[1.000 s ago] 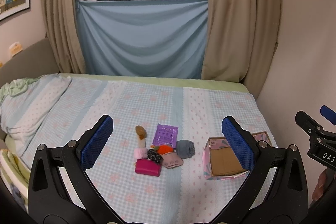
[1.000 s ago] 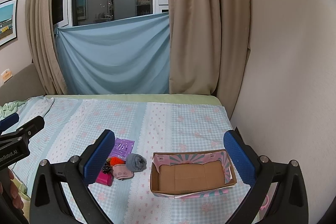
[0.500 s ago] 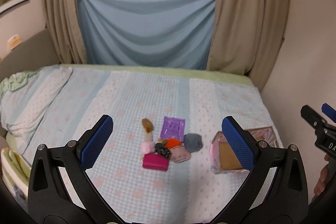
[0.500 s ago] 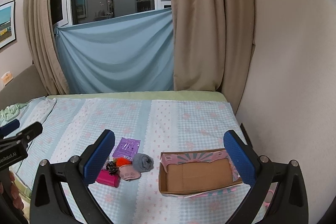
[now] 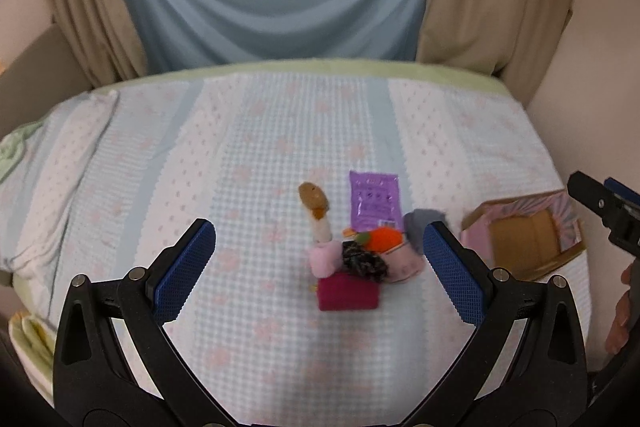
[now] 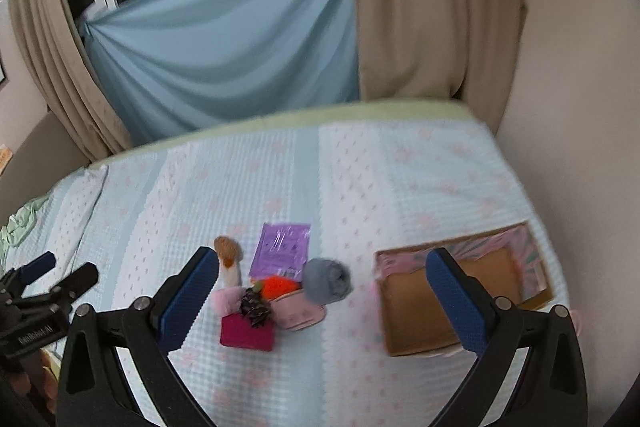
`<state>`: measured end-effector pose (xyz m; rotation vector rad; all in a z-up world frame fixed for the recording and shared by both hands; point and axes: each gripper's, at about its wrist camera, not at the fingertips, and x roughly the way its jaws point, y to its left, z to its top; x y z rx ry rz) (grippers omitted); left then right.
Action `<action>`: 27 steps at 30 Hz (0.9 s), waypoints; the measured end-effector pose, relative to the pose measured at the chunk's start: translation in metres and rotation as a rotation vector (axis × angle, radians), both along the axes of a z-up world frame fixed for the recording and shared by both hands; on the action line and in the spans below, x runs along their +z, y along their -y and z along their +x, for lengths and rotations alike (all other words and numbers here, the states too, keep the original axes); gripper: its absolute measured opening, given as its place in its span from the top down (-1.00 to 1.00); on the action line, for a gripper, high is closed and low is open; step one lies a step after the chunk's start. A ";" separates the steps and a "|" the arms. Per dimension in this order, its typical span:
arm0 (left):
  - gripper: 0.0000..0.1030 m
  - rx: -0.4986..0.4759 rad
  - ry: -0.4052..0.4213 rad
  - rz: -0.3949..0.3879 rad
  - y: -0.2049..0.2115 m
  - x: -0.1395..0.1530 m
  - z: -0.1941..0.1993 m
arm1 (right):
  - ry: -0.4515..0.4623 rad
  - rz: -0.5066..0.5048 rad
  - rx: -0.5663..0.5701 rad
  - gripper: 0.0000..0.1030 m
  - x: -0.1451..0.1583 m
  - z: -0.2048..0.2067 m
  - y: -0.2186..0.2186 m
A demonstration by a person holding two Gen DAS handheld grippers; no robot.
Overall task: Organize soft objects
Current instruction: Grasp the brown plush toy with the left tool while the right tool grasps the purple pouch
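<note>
Left wrist view: the left gripper (image 5: 318, 267) hangs above a bed covered in a waffle-textured, pale blue and white bedspread (image 5: 240, 155); its jaws stand wide apart, holding nothing, with blue ribbed pads (image 5: 184, 269). Between the pads lies a tight cluster of soft items: a magenta rectangular pouch (image 5: 347, 297), a dark scrunchie (image 5: 364, 261) resting on its far edge, an orange knitted piece (image 5: 383, 239), a pale pink fluffy item (image 5: 325, 259), a brown-capped plush mushroom (image 5: 316, 207) and a flat purple foil packet (image 5: 374, 201). A grey rolled sock (image 5: 416, 223) sits just beside the cluster, partly hidden. An open cardboard box (image 5: 524, 239) with pink patterned walls lies to the right. Right wrist view: the right gripper (image 6: 320, 303) is likewise spread open and unloaded, over the same cluster. The grey sock (image 6: 328, 281) touches a pink flat pad (image 6: 300, 313); the box (image 6: 452, 307) lies near, apart from the pile. This view is somewhat blurred.
</note>
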<state>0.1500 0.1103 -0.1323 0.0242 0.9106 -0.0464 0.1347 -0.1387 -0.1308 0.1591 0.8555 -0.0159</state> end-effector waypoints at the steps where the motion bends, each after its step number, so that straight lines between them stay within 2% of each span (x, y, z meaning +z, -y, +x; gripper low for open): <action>1: -0.99 -0.007 -0.011 -0.002 -0.005 -0.013 0.012 | -0.022 0.007 0.002 -1.00 -0.012 0.012 -0.005; 6: -0.99 -0.036 -0.050 -0.027 -0.020 -0.088 0.067 | -0.117 0.015 0.013 -1.00 -0.069 0.068 -0.029; 16: -0.95 -0.106 -0.073 -0.033 -0.021 -0.237 0.150 | -0.315 0.101 0.038 -1.00 -0.218 0.176 -0.060; 22: -0.90 -0.142 -0.057 -0.011 -0.012 -0.294 0.179 | -0.425 0.129 0.023 -0.99 -0.291 0.230 -0.079; 27: -0.76 -0.144 -0.066 -0.003 -0.009 -0.325 0.193 | -0.483 0.126 -0.028 -0.99 -0.324 0.247 -0.084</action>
